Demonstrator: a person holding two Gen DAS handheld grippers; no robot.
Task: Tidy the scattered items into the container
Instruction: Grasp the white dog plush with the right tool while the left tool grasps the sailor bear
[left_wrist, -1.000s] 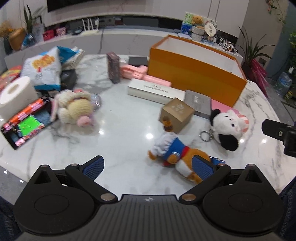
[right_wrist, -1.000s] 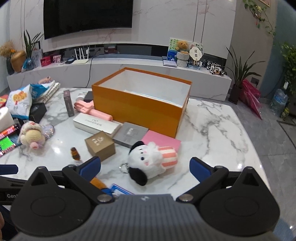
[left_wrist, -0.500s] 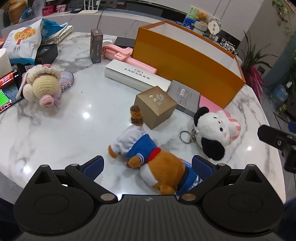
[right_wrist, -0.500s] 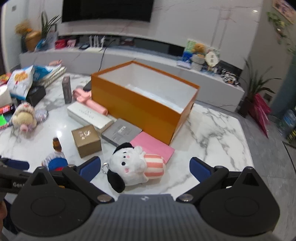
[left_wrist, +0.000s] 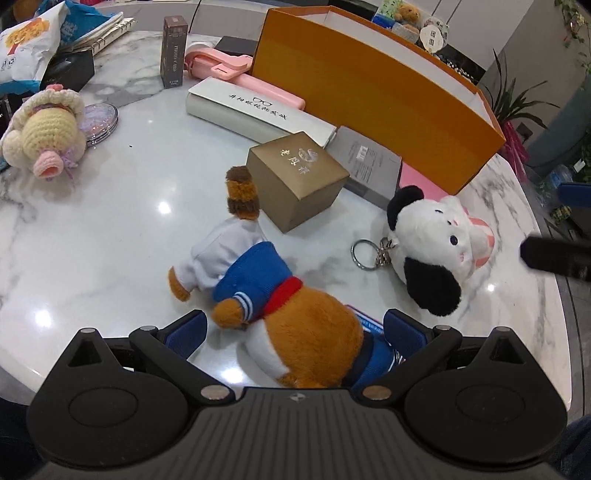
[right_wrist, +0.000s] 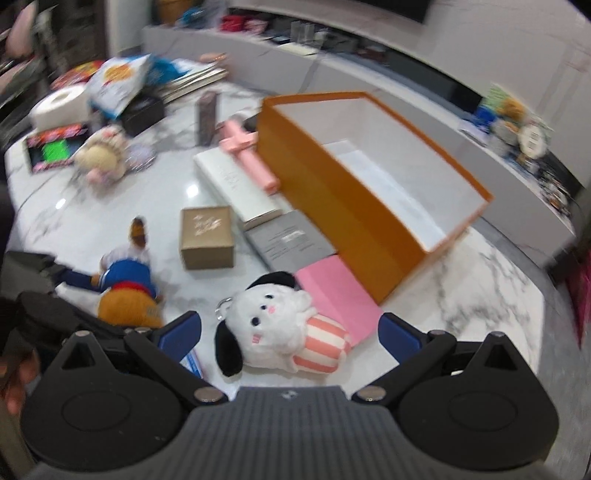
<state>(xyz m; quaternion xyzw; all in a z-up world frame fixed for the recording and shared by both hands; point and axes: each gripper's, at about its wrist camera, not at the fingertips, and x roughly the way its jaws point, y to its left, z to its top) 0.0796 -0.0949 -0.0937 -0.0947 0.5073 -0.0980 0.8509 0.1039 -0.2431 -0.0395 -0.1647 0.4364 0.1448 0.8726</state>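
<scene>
1. Left gripper (left_wrist: 293, 330): fingers spread wide, nothing clamped. Fox plush (left_wrist: 280, 306) lies between the blue pads, head end nearest the camera; pads do not visibly press it.
2. Right gripper (right_wrist: 290, 332): fingers spread wide too, holding nothing. Dog plush (right_wrist: 280, 332) lies on its side between them, clear of both pads. This view is motion-blurred.
3. Just beyond the left fingertips: fox's striped tail (left_wrist: 242, 194) touches the brown box (left_wrist: 299, 181). Keyring (left_wrist: 365, 254) on the dog plush sits right of the fox.
4. Under the fox by the left gripper's right pad: a blue card (left_wrist: 369, 325), mostly hidden.
5. Beyond the right fingers: pink pad (right_wrist: 336, 291) under the dog's back end, grey booklet (right_wrist: 291, 240) next to it, both against the orange box (right_wrist: 332, 192).
6. Orange box is open-topped, white inside, far ahead and right of both grippers; only white lining shows in it.
7. Ahead-left of it: white case (left_wrist: 258, 110), pink stick (left_wrist: 236, 70), dark carton (left_wrist: 173, 51) standing upright.
8. Far left of the left fingers: crochet doll (left_wrist: 44, 133) lying beside a round compact (left_wrist: 98, 120); snack bag (left_wrist: 26, 48) behind.
9. All on the marble table (left_wrist: 110, 221).
</scene>
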